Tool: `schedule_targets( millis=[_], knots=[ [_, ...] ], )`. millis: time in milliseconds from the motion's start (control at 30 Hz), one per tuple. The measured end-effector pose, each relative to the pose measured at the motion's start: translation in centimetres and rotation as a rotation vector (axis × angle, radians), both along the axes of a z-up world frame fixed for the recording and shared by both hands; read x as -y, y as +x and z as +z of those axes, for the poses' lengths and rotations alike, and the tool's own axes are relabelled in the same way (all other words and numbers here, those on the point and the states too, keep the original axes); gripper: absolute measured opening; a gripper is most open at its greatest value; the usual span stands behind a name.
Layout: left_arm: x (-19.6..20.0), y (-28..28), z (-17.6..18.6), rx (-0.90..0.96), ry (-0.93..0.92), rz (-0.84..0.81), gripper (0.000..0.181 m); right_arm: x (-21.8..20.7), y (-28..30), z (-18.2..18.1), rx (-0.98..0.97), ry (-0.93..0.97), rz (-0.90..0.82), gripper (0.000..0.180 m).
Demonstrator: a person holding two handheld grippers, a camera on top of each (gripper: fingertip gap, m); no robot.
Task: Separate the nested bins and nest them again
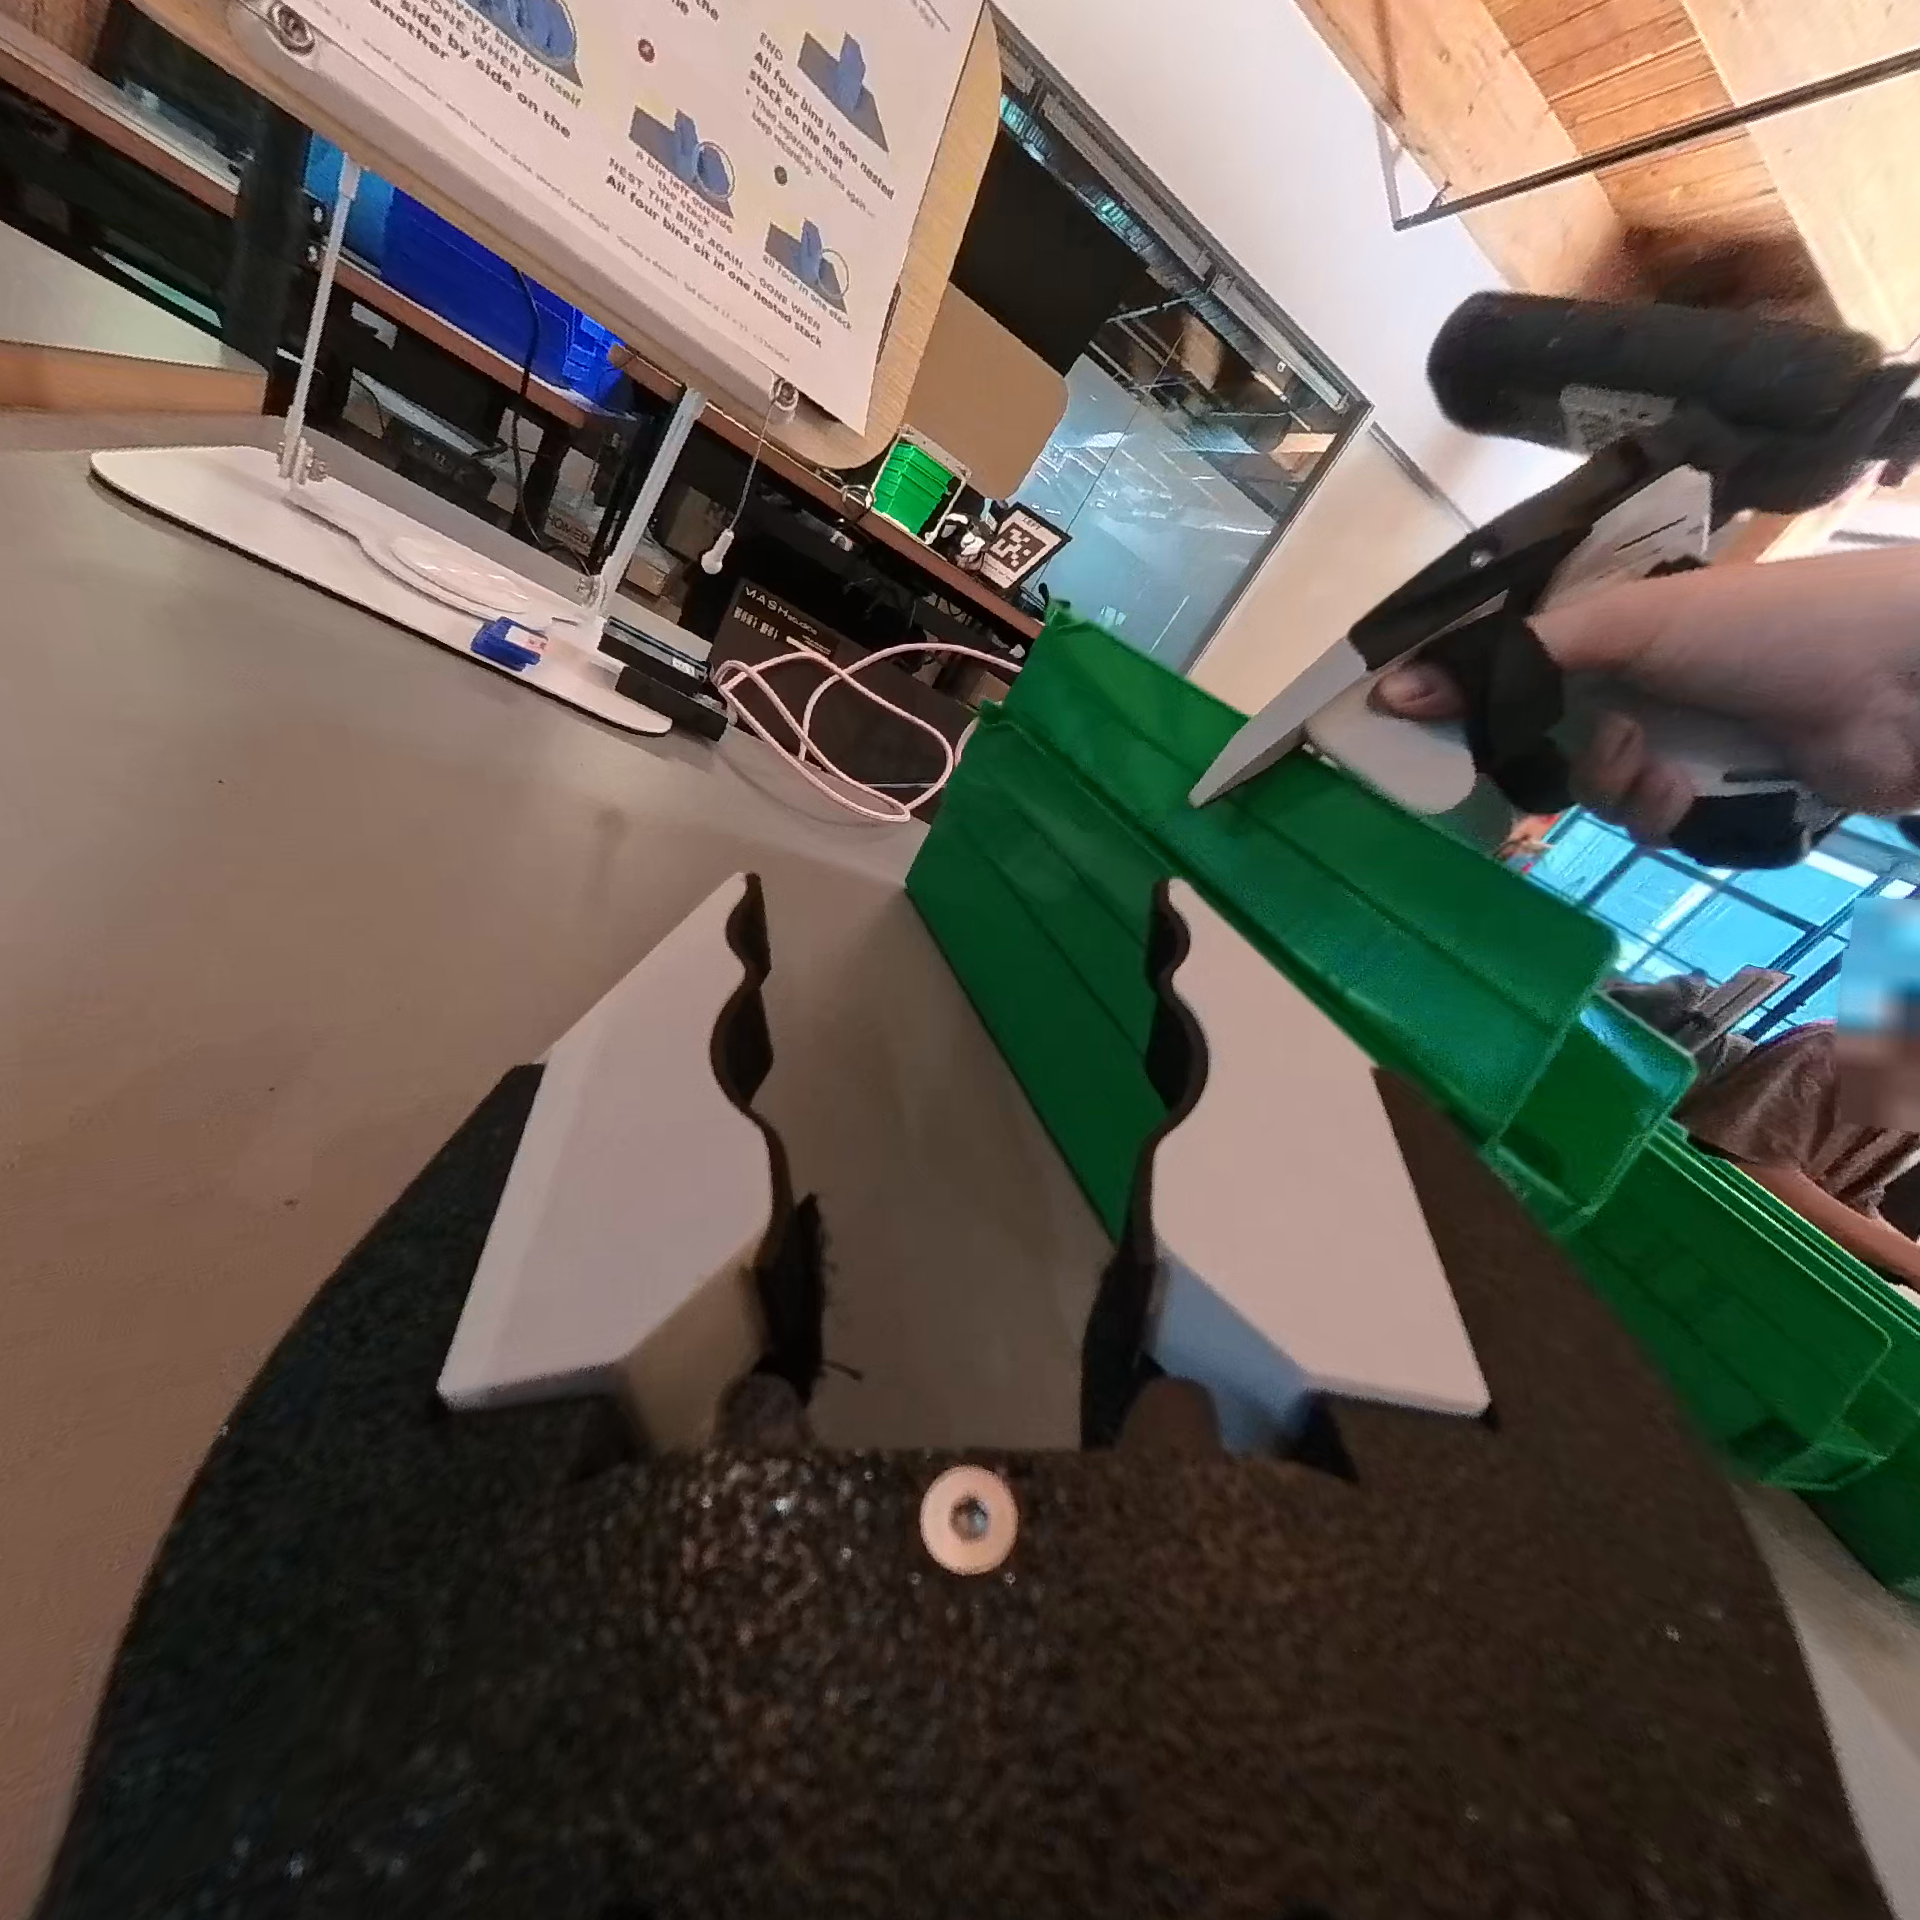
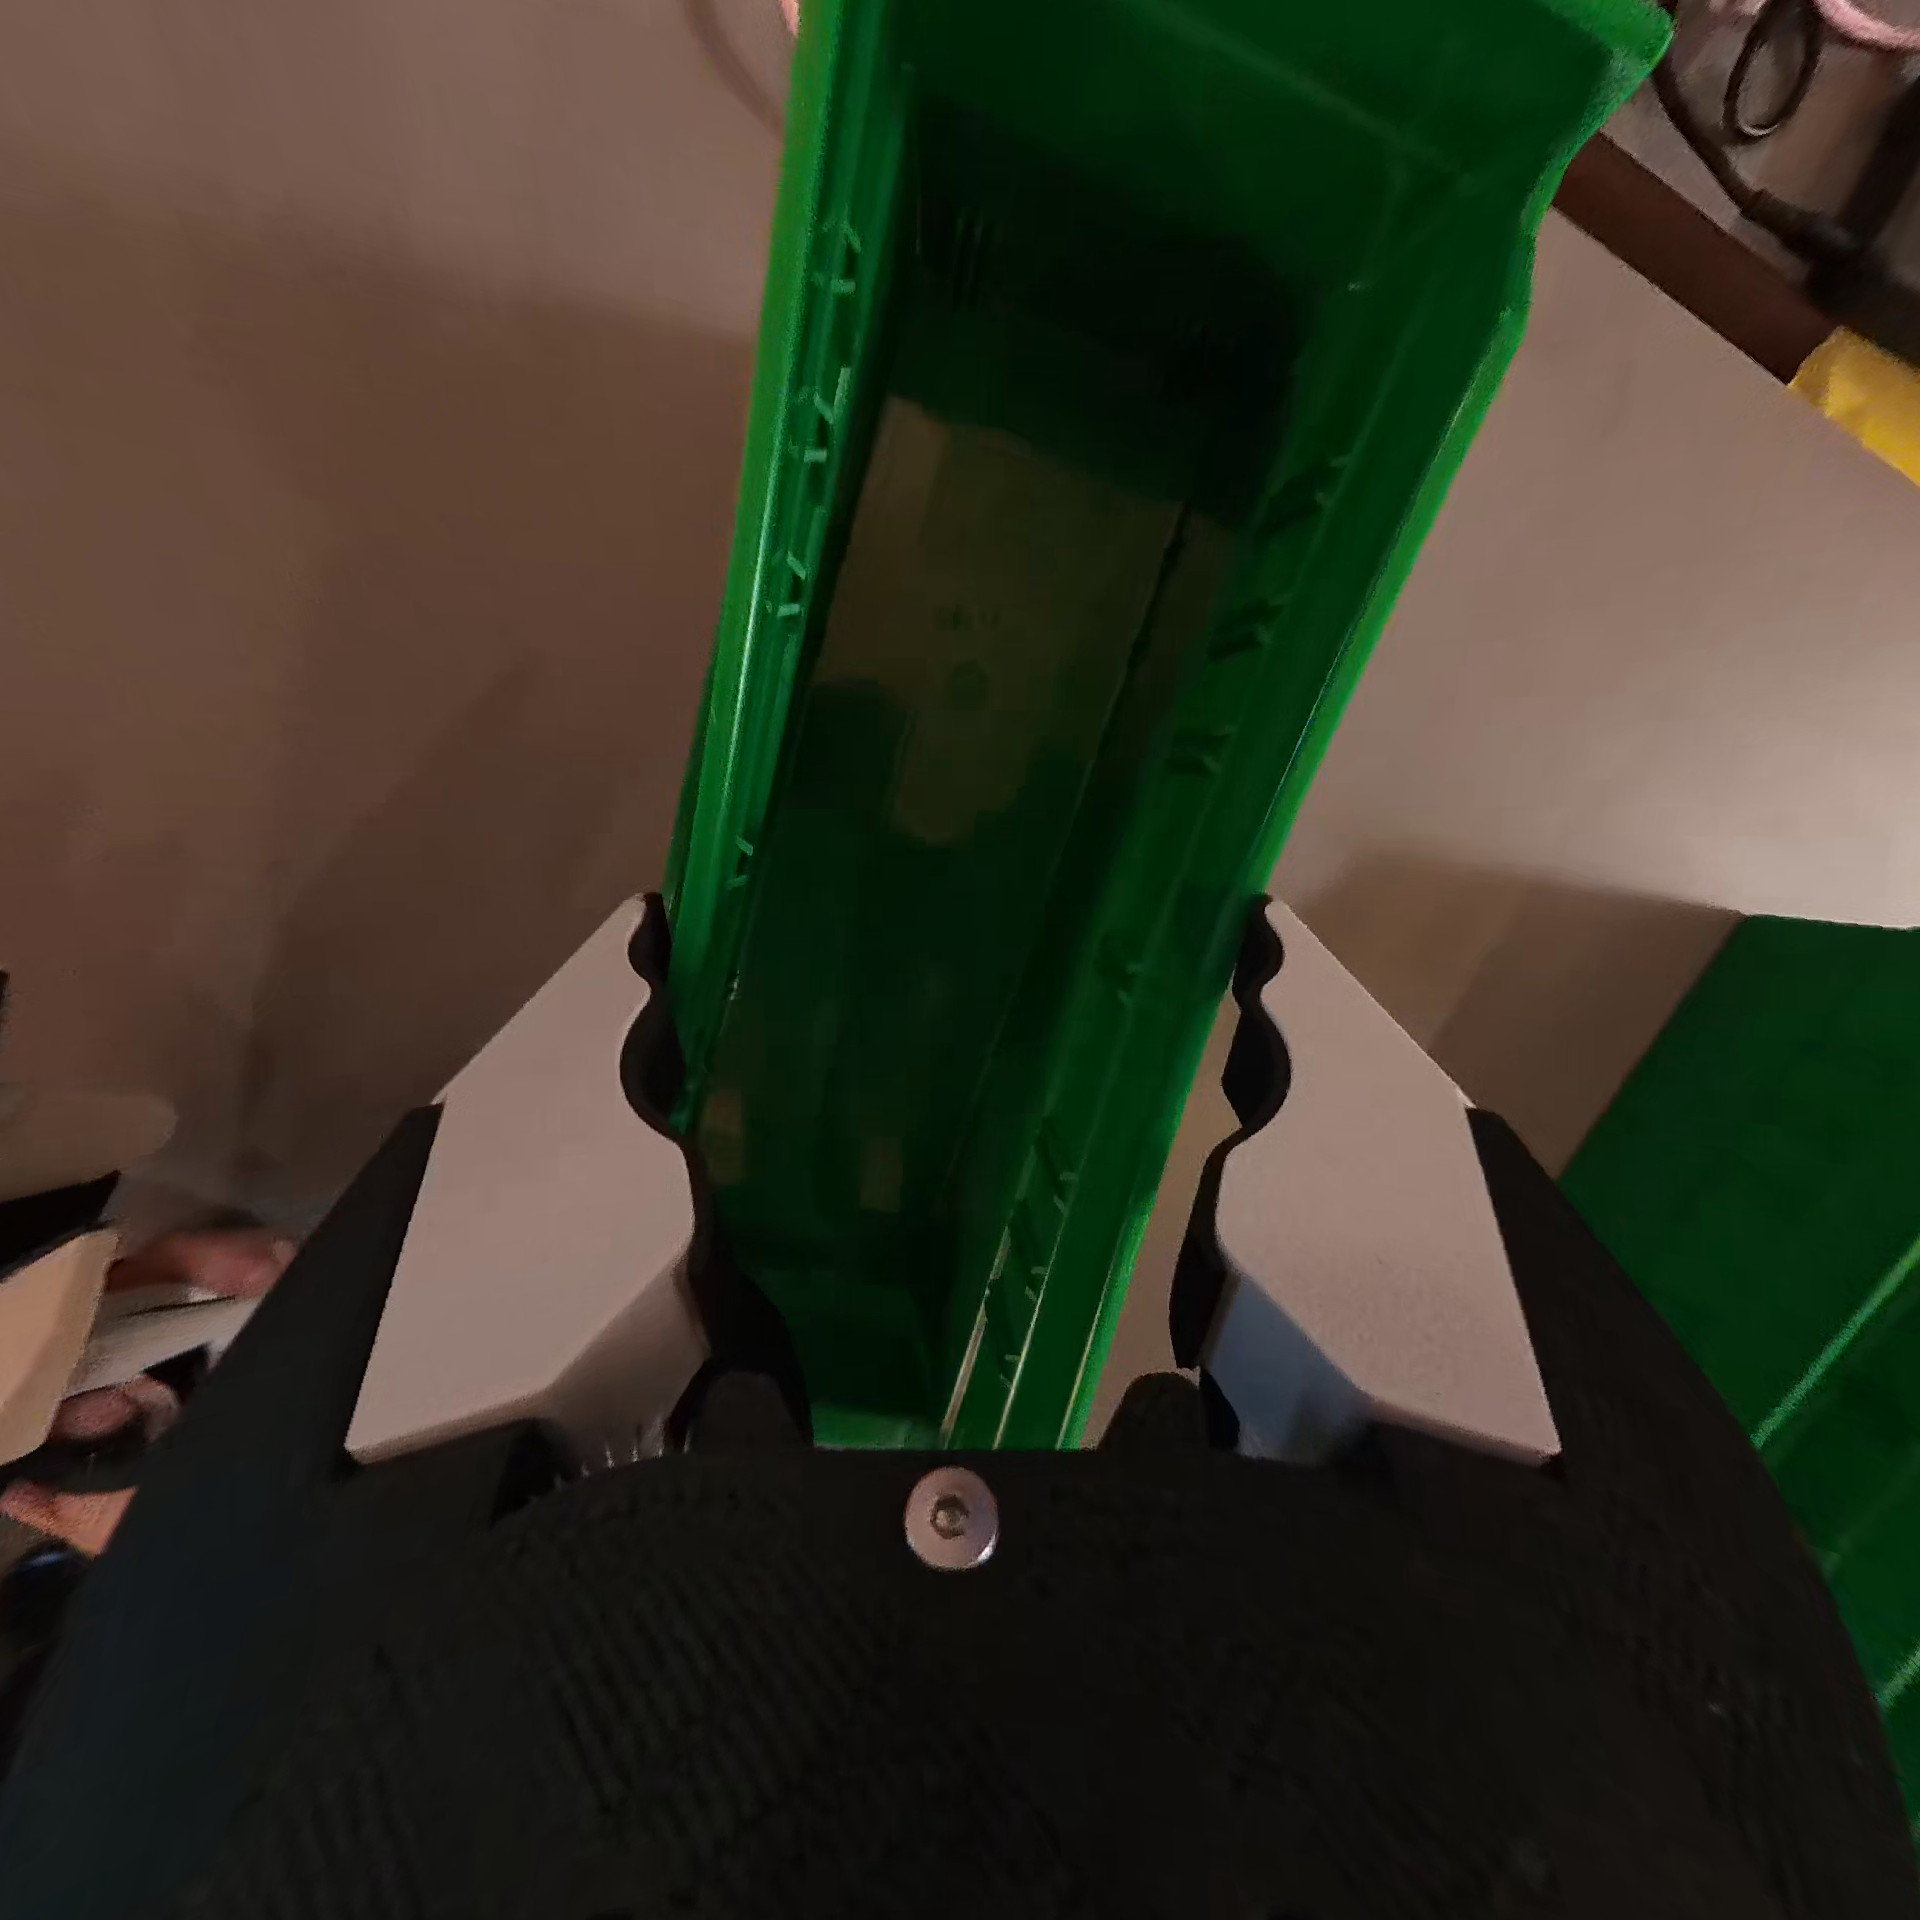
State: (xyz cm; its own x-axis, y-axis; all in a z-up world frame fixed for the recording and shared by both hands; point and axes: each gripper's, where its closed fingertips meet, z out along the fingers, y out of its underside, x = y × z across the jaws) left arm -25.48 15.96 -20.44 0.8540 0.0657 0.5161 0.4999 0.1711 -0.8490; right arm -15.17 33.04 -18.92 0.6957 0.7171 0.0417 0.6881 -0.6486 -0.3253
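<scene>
A stack of long green bins [image 1: 1039,935] lies on the grey table [image 1: 312,935] to my right. My left gripper [image 1: 956,888] is open and empty, low over the table, with its right finger in front of the stack's side wall. My right gripper [image 1: 1210,790], held by a hand, reaches down onto the top green bin [image 1: 1143,717]. In the right wrist view my right gripper [image 2: 954,904] stands wide around this bin [image 2: 1039,520], with both pads against its long side walls. I look down into its empty inside. Another green bin [image 2: 1766,1247] lies at the right.
An instruction board [image 1: 727,156] on a white stand [image 1: 312,499] stands at the table's back left. A pink cable [image 1: 852,727], a small blue item [image 1: 509,639] and black boxes [image 1: 665,675] lie behind the stack. A yellow thing [image 2: 1860,395] sits at the table edge.
</scene>
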Motion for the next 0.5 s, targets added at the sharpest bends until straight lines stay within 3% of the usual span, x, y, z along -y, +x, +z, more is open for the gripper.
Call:
schedule_targets(
  millis=[333, 400, 500],
  knots=[
    [0.0, -0.1, 0.0, 0.02, 0.009, -0.011, 0.072, 0.0, -0.5, -2.3, 0.0, 0.044, 0.073, 0.13],
    [0.0, -0.1, 0.0, 0.026, 0.011, -0.014, 0.073, -0.3, -0.8, -0.7, -0.075, 0.065, 0.11, 0.137],
    [0.0, -0.1, 0.0, 0.03, 0.012, -0.016, 0.074, -0.9, -0.5, 4.8, -0.214, 0.159, 0.217, 0.143]
  ],
)
